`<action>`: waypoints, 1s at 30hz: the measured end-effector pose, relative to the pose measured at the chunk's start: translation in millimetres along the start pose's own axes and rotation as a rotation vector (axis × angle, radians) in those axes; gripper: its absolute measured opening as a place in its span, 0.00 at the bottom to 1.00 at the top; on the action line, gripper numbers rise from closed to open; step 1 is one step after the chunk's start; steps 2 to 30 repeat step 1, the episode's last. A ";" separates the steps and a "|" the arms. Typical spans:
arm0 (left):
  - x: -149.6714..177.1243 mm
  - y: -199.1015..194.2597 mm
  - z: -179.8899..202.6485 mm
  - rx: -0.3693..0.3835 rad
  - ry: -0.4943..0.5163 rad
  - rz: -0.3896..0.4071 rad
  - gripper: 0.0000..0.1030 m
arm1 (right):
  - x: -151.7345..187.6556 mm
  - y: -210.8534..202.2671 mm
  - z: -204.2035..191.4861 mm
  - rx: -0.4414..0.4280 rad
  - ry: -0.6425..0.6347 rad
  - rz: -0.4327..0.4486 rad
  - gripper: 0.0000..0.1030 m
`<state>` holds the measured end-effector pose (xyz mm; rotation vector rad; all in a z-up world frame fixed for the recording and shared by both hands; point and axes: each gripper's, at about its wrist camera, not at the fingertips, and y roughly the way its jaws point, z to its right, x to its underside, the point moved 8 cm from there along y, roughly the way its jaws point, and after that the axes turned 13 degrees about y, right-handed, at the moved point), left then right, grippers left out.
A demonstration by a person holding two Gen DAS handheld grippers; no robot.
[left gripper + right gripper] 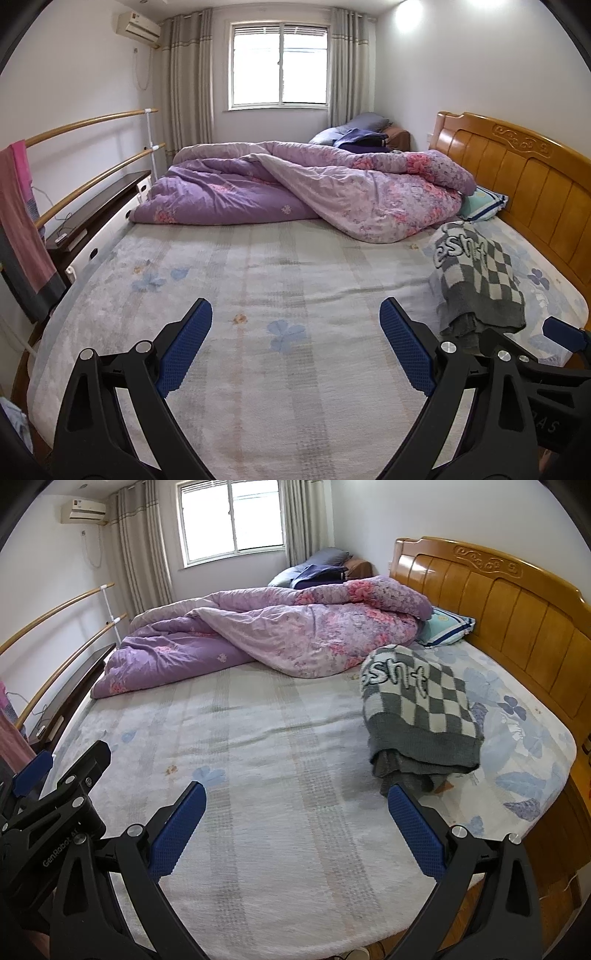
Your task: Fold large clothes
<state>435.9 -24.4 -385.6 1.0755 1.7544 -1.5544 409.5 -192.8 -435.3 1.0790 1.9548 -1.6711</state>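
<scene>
Blue-padded black left gripper (pixel 295 345) fills the foreground, jaws spread wide over bare sheet, nothing between them. Same story on the other side: the blue-padded black right gripper (pixel 297 827) hangs with its jaws apart and empty above the pale floral bed sheet (pixel 258 738).

And there's the target, the grey-and-white checkered knit sweater (pixel 421 716), lying on the bed's right side near the carved wooden headboard (pixel 498 602), just ahead of the right gripper's outer finger. It looks already doubled over into a thick bundle, checks and white lettering on top, a plain grey hem band toward the camera, darker grey layers poking out loosely beneath that near edge. Chunky, soft, floppy knit by the look of it.

Now, the risks. That stack of layers at the near edge is the trouble spot: a pinch there could catch only the top layer, or too many, and the bundle would peel apart unevenly. The left gripper sits well away from the sweater, so a one-sided lift could let the heavy knit sag and twist. Behind it, the rumpled purple floral quilt (pixel 295 192) and the teal-and-blue pillow (pixel 443 627) lie close to the sweater's far end, so spreading it that way may snag or bury a sleeve.
</scene>
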 end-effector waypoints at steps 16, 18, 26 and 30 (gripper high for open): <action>3.1 1.7 -6.5 -0.004 -0.008 -0.007 0.90 | 1.1 3.7 -4.9 -0.007 -0.003 -0.007 0.93; 3.1 1.7 -6.5 -0.004 -0.008 -0.007 0.90 | 1.1 3.7 -4.9 -0.007 -0.003 -0.007 0.93; 3.1 1.7 -6.5 -0.004 -0.008 -0.007 0.90 | 1.1 3.7 -4.9 -0.007 -0.003 -0.007 0.93; 3.1 1.7 -6.5 -0.004 -0.008 -0.007 0.90 | 1.1 3.7 -4.9 -0.007 -0.003 -0.007 0.93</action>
